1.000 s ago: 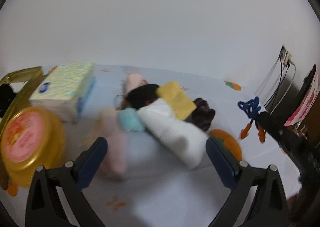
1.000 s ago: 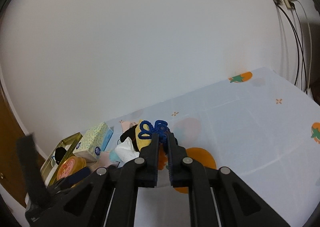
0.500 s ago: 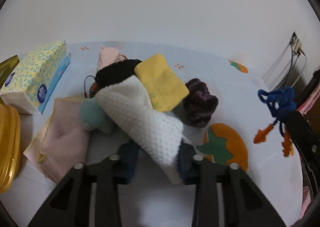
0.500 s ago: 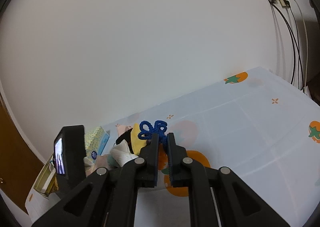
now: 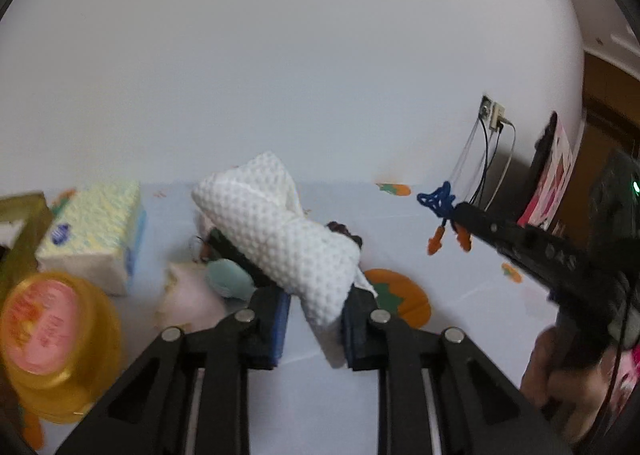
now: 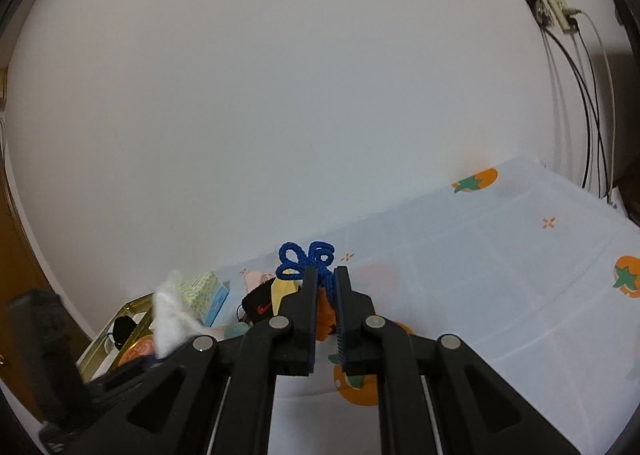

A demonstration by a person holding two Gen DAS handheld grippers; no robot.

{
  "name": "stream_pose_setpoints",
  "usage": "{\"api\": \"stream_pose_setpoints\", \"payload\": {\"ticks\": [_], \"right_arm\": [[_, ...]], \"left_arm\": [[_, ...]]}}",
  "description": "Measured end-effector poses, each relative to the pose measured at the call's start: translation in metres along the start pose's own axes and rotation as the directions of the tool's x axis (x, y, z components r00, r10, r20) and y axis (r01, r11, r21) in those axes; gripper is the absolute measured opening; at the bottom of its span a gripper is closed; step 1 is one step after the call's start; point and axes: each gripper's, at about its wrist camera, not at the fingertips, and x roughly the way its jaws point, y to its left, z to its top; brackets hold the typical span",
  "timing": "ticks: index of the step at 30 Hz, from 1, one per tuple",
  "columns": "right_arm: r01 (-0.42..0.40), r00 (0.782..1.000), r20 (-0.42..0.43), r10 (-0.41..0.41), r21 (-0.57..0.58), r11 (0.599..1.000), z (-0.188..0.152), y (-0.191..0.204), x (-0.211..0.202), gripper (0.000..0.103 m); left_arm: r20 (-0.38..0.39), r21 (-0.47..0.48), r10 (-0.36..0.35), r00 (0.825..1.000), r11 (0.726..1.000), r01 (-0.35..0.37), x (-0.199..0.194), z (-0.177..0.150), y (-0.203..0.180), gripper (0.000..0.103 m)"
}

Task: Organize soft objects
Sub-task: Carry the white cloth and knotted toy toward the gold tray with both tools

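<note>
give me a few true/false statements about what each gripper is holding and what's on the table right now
1. The left gripper is shut on the white cloth. True.
2. The right gripper is open and empty. False: it is shut on the blue cord.
3. The white cloth lies flat on the table. False: it is lifted above the pile.
4. A tissue box sits left of the pile. True.
5. Orange tips hang from the blue cord. True.

Right gripper (image 6: 323, 287) jaws clamped on blue cord knot (image 6: 306, 261).
</note>
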Motion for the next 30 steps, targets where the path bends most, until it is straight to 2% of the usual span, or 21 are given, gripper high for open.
{"api": "stream_pose_setpoints", "payload": {"ticks": [2, 8, 11, 19, 30], "right_arm": [[0.041, 0.999, -0.003, -0.041, -0.02, 0.999, -0.001, 0.003, 0.002, 0.009], [0.092, 0.996, 0.008, -0.092, -0.034, 0.995, -0.007, 0.009, 0.0, 0.009], [0.158, 0.987, 0.047, -0.155, -0.075, 0.985, -0.01, 0.02, -0.004, 0.009], [0.246, 0.967, 0.105, -0.232, -0.155, 0.957, -0.023, 0.046, -0.011, 0.009], [0.246, 0.964, 0.138, -0.228, -0.132, 0.96, -0.049, 0.089, -0.024, 0.009]], "left_arm": [[0.008, 0.04, 0.077, 0.997, 0.996, -0.077, -0.003, -0.004, 0.001, 0.02], [0.037, 0.043, 0.109, 0.993, 0.993, -0.11, -0.008, -0.001, 0.003, 0.02], [0.064, 0.073, 0.133, 0.989, 0.988, -0.137, -0.018, -0.003, 0.005, 0.02], [0.09, 0.114, 0.14, 0.986, 0.982, -0.15, -0.03, -0.009, 0.014, 0.02], [0.098, 0.113, 0.14, 0.985, 0.982, -0.151, -0.054, -0.014, 0.045, 0.02]]}}
